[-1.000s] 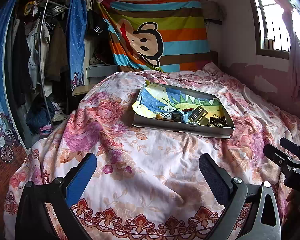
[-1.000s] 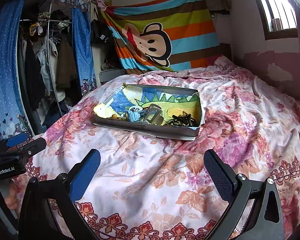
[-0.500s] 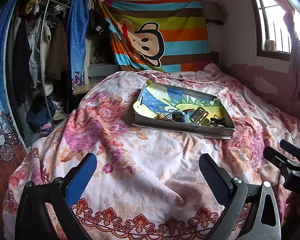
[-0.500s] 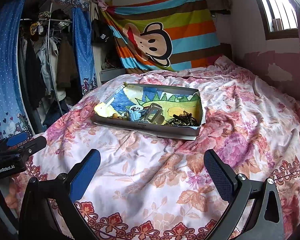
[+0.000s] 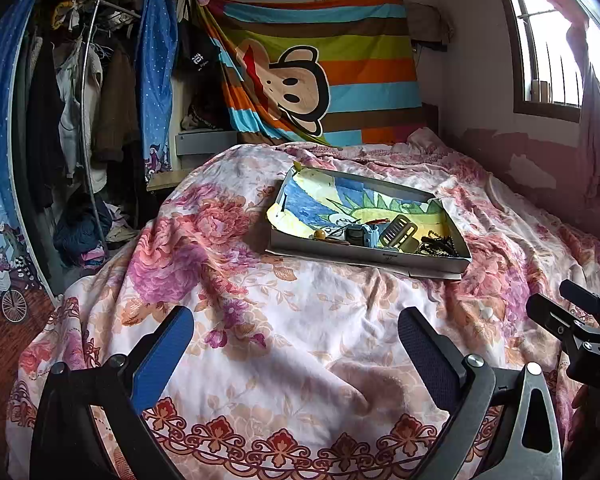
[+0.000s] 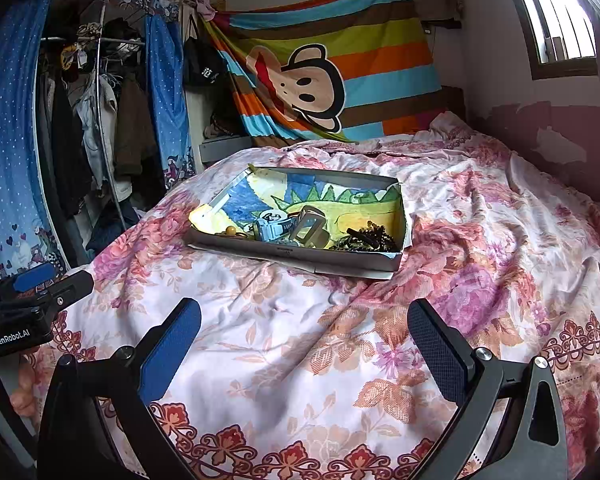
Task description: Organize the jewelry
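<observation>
A shallow grey cardboard box [image 5: 364,254] [image 6: 300,256], lined with a colourful drawing, lies on the floral bedspread ahead of both grippers. Inside it are a blue watch [image 5: 360,234] [image 6: 274,227], a tan buckle-like piece [image 5: 398,232] [image 6: 310,226], a dark tangle of beads or chain [image 5: 438,242] [image 6: 364,238] and a small amber bead [image 5: 320,234] [image 6: 231,230]. My left gripper [image 5: 296,344] is open above the near part of the bed, well short of the box. My right gripper [image 6: 304,336] is open too, empty, also short of the box.
The floral bedspread [image 5: 300,320] covers the whole bed. A clothes rack [image 5: 88,100] with hanging garments and a blue curtain stands at the left. A striped monkey-print cloth [image 5: 320,68] hangs behind the bed; a window [image 5: 556,40] is at the right.
Both views have drifted very slightly; the box sits at almost the same place. Both grippers stay open and empty.
</observation>
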`<state>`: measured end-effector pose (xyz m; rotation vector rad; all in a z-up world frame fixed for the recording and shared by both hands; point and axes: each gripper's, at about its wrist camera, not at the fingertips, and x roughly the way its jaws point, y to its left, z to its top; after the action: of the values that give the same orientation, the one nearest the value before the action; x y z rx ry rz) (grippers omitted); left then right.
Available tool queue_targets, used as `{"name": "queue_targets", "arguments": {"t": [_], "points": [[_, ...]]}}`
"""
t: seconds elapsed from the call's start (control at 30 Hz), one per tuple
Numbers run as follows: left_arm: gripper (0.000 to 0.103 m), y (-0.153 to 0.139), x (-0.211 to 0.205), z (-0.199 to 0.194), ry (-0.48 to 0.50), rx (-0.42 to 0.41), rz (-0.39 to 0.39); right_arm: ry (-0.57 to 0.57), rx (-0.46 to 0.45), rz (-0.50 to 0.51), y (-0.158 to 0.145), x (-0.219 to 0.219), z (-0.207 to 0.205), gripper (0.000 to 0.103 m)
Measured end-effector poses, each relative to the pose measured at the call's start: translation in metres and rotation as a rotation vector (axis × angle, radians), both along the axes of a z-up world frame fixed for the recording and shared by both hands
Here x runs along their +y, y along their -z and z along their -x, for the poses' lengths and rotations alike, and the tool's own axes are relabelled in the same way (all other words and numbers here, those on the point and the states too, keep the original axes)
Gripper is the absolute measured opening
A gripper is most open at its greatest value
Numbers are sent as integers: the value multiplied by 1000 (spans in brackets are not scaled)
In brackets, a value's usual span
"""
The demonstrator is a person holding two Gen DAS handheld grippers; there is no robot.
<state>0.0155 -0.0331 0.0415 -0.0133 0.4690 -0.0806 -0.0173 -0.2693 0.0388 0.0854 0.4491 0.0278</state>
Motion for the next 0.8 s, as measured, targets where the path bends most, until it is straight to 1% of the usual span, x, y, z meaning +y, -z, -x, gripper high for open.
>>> {"name": "queue_targets", "arguments": {"t": [0.8], "points": [[103,-1,1,-2,1,8,3,-1,2,1,0,1,0,101]]}}
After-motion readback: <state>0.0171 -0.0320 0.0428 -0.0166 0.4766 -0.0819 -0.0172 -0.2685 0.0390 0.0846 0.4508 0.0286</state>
